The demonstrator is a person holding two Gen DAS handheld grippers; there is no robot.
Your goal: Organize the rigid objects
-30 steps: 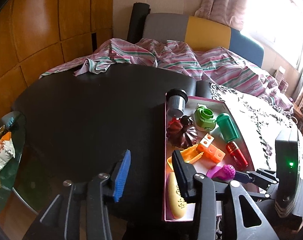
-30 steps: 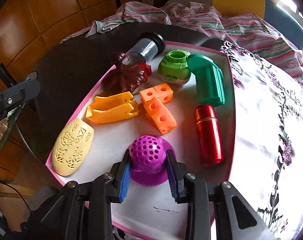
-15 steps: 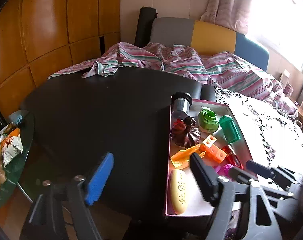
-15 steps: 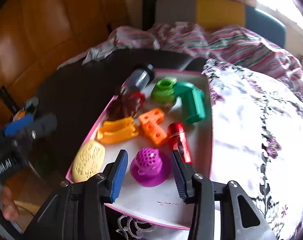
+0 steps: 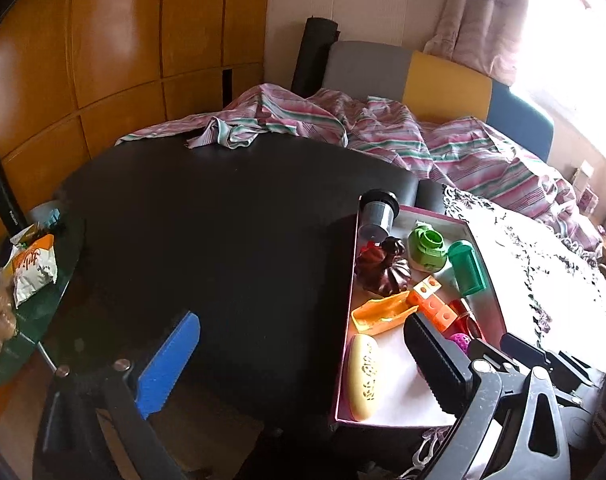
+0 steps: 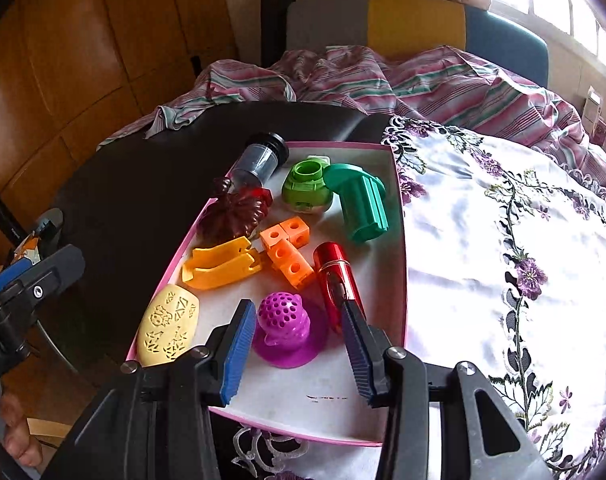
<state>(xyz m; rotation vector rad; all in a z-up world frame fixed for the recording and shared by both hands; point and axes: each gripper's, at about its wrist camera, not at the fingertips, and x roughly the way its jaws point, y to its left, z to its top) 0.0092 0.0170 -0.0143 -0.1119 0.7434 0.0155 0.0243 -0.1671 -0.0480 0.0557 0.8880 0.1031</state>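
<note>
Purple perforated toy [image 6: 289,330] in tray [image 6: 397,216], between parted right fingers [image 6: 235,354], untouched

At the left edge of the right wrist view, the black body of the left gripper [image 6: 7,344] carries white lettering ending in ".AI". The orange-and-white snack packet [image 5: 33,268], left of that gripper's blue pad, bears red characters too blurred to read.

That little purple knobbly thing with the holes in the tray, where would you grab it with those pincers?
Probably by its rounded, holed dome, from above and the near side, one pad on each flank. The purple toy stands upright on a wide flat skirt too low to pinch. The right gripper is already open around it, pads not touching.
</note>
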